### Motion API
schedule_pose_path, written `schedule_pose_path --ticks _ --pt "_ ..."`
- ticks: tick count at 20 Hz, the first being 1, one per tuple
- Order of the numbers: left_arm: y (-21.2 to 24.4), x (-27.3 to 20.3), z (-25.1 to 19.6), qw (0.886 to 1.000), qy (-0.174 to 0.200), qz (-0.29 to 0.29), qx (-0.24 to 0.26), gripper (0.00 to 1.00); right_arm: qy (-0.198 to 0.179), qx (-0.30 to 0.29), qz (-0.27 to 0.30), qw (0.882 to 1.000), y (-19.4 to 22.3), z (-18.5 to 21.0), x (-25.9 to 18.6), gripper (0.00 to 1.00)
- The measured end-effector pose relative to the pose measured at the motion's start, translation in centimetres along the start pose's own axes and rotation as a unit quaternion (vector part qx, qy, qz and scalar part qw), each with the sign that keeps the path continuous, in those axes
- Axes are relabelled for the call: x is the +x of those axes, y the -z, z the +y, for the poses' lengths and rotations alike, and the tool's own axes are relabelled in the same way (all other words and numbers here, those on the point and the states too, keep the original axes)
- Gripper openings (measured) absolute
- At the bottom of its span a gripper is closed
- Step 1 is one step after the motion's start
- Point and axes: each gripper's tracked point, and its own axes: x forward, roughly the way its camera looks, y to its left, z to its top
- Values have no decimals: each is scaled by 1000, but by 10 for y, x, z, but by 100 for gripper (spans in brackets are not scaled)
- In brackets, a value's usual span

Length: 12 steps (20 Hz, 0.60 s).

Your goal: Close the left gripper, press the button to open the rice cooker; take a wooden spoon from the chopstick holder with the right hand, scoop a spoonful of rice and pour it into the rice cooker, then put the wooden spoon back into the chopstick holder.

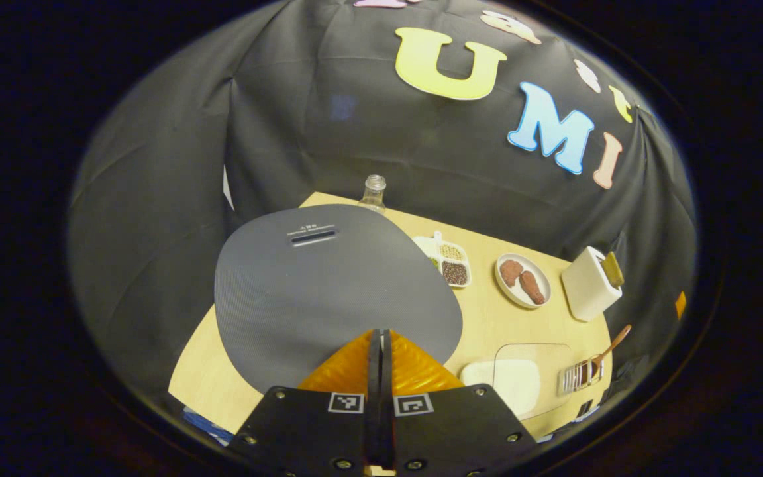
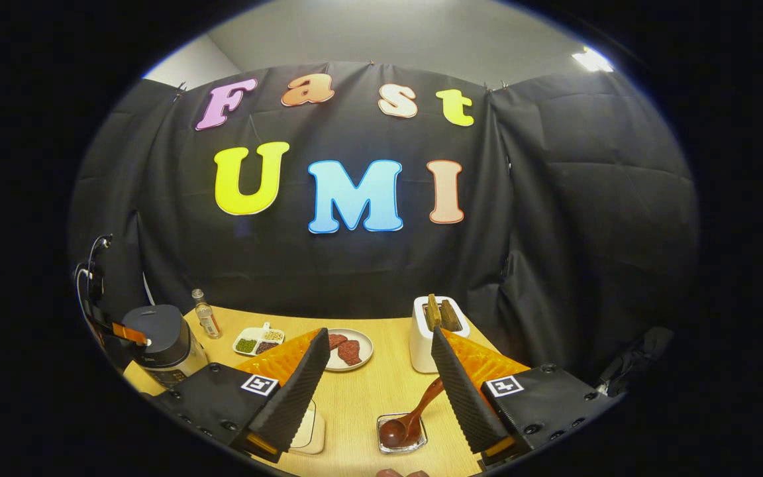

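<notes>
In the left gripper view, the left gripper hangs just above the rice cooker with its two fingers pressed together, no gap between them, their tips over the near edge of the cooker's grey lid, which is down. Whether the tips touch the lid cannot be told. The cooker stands at the table's left side, and in the right gripper view the left gripper sits at its top, by the table's far left corner. A glass bottle stands behind the cooker near the table's back edge. To the cooker's right along the back lie a divided dish of grains and a plate with two brown pieces, and beyond them a white toaster stands toward the back right corner. In the right gripper view, the right gripper is held over the table's front edge with its fingers spread wide apart and nothing between them. Between those fingers, farther off, the wooden spoon rests bowl-down in the small clear chopstick holder near the front edge, its handle leaning up and to the right. A pale container with a clear lid sits just left of the holder.
</notes>
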Motion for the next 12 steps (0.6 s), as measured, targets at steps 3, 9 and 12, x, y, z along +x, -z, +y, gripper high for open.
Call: schedule_pose_path --ticks 3,9,12 --pt "-5 1 1 1000 5 -6 0 2 -4 -5 0 1000 1 4 -1 98" --pt "-30 -20 -4 997 -1 -74 12 2 -4 3 -8 1000 -4 3 -5 98" --pt "-77 -51 -6 989 -19 -144 23 2 -2 -2 -11 1000 -4 1 -8 98"
